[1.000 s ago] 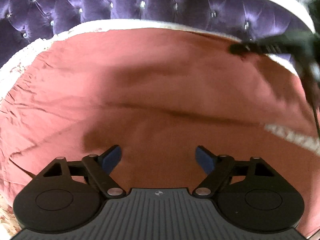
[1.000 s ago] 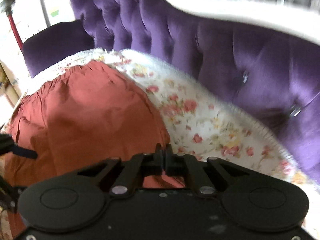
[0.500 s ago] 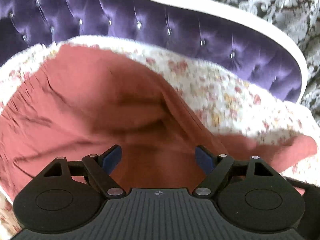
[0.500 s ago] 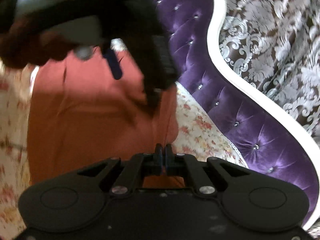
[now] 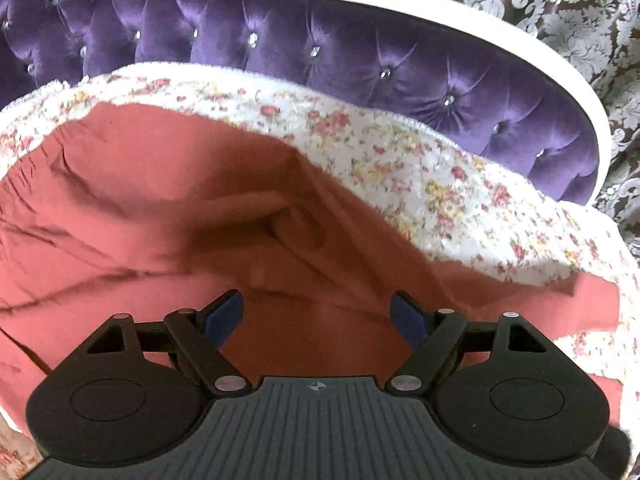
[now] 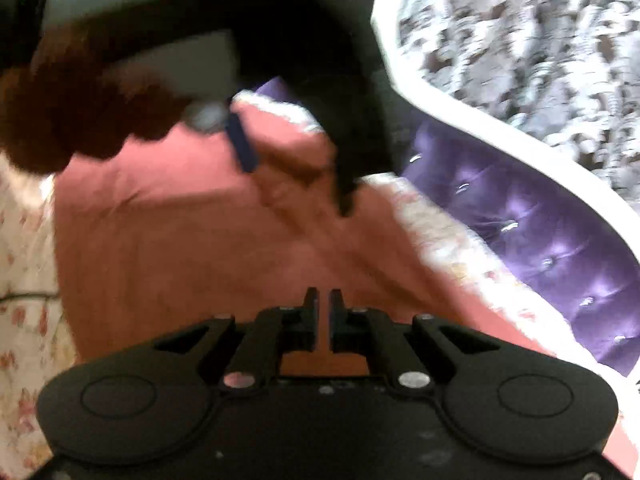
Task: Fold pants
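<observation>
The rust-red thin cloth pants [image 5: 132, 216] lie rumpled on the floral quilted cover [image 5: 420, 168], near the purple tufted backrest. Soft, light and limp, they should be pinched at a hem or folded edge. The left gripper [image 5: 318, 312] hangs wide and empty; the right gripper [image 6: 324, 304] is opening, nothing between its jaws.

We are in a home: a soft purple buttoned headboard [image 5: 360, 60] at 12 o'clock, flowery bedsheet [image 5: 400, 152], patterned wallpaper [image 5: 560, 8] at 2 o'clock.

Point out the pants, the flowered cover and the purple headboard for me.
pants [image 5: 132, 208], left wrist view, on the flat red cloth.
flowered cover [image 5: 420, 176], left wrist view, on its bare top.
purple headboard [image 5: 340, 60], left wrist view, on a tufted panel.
</observation>
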The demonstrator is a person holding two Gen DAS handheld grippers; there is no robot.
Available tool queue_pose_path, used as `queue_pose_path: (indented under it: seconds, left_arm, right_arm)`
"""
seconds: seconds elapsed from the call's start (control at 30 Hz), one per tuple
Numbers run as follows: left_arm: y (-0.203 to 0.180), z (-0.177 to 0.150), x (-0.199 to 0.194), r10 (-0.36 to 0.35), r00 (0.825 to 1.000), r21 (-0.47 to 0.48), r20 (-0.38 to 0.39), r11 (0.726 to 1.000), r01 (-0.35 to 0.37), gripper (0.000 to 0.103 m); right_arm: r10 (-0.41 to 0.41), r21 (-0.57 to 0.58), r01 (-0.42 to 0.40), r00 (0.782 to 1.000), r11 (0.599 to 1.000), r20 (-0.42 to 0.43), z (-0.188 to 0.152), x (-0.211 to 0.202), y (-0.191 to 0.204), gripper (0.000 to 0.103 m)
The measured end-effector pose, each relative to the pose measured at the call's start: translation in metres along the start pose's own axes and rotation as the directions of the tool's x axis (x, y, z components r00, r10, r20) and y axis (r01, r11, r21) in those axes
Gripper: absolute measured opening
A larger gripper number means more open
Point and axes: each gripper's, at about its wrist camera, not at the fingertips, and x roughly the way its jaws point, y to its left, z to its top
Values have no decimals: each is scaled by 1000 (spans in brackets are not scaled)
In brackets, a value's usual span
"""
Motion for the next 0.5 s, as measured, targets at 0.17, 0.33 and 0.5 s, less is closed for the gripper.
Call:
queue_pose_path:
  seconds: [0.17,0.33,0.5]
  left_arm:
    - [3,8,-3,-8,1000,-11,23,1000,8,80]
    - [3,18,3,-26,1000,0,-2,1000,26,80]
    - [-2,26,12,-32,999,22,-28,999,33,80]
  right_arm:
    - [-61,-33,65,990,997,128,15,-14,-16,44]
    - [-36,-18,37,998,999,52,29,23,-26,44]
    - [50,22,-49,998,999,-47,36,62,-26,5]
